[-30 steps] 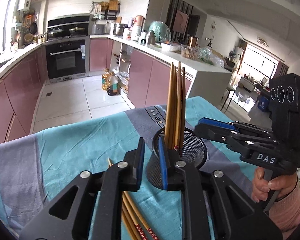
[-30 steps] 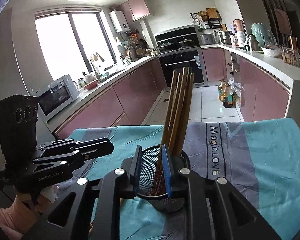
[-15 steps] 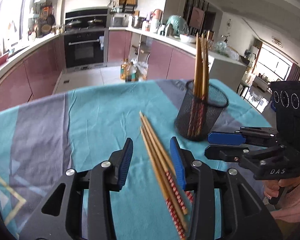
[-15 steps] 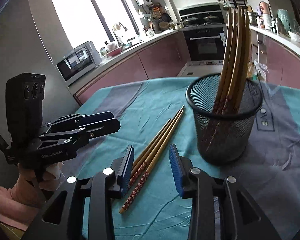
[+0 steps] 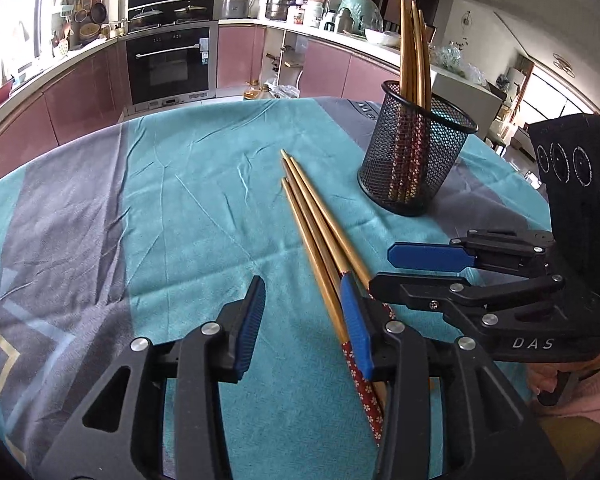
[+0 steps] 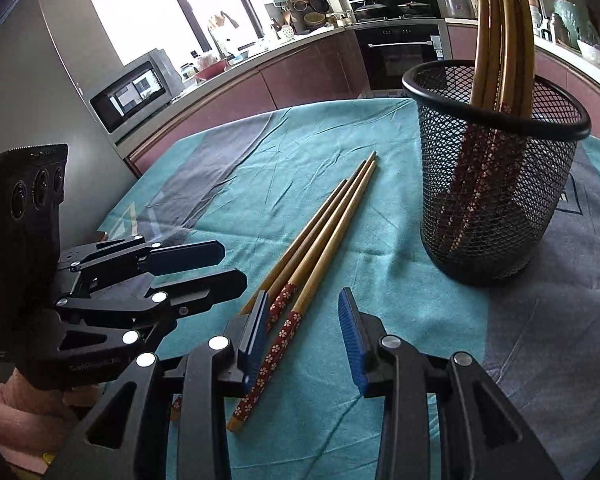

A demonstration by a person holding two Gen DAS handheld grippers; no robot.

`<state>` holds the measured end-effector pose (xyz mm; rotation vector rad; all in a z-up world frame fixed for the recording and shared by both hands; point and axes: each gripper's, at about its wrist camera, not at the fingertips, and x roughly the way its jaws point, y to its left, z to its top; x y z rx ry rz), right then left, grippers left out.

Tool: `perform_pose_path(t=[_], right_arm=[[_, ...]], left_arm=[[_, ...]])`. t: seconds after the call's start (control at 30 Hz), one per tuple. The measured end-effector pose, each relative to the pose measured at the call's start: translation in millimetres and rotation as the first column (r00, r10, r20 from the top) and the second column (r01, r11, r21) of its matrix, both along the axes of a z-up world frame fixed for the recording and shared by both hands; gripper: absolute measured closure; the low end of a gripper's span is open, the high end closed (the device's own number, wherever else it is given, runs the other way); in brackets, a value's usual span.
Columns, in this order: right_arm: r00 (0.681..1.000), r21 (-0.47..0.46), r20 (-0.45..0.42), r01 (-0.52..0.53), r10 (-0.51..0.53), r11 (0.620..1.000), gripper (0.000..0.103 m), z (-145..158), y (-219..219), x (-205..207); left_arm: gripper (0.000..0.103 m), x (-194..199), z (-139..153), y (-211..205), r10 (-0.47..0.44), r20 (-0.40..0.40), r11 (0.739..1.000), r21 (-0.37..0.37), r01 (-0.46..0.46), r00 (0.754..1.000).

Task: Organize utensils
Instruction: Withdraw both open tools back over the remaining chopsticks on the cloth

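Bamboo chopsticks (image 6: 320,236), three of them, lying side by side on the teal tablecloth (image 5: 180,200), just beside the black mesh holder (image 6: 496,184) (several more already standing inside it). Pulled back from the holder since a second ago, both tools. Left gripper (image 5: 304,320) spread wide, empty, low over the patterned ends. Right gripper (image 6: 304,336) likewise released, holding nothing. Probably a drop-off finished; next pickup apparently being lined up.
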<state>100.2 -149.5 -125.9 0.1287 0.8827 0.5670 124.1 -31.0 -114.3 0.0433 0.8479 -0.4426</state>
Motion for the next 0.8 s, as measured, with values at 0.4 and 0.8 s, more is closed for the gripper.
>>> perform_pose_path(t=[0.4,0.8], right_arm=[[1.000,-0.051,0.004,0.014,-0.014,0.999,0.075,-5.9,10.6,1.1],[1.000,-0.094,0.009,0.028,-0.028,0.995,0.084,-6.0,6.6,0.9]], left_arm=[[0.065,5.9,-10.9,-9.4,-0.003,-0.032,1.000,0.024,0.004,0.999],[0.067,15.0,-14.7,-11.8,0.009,-0.047,0.999,0.035,-0.007,0.999]])
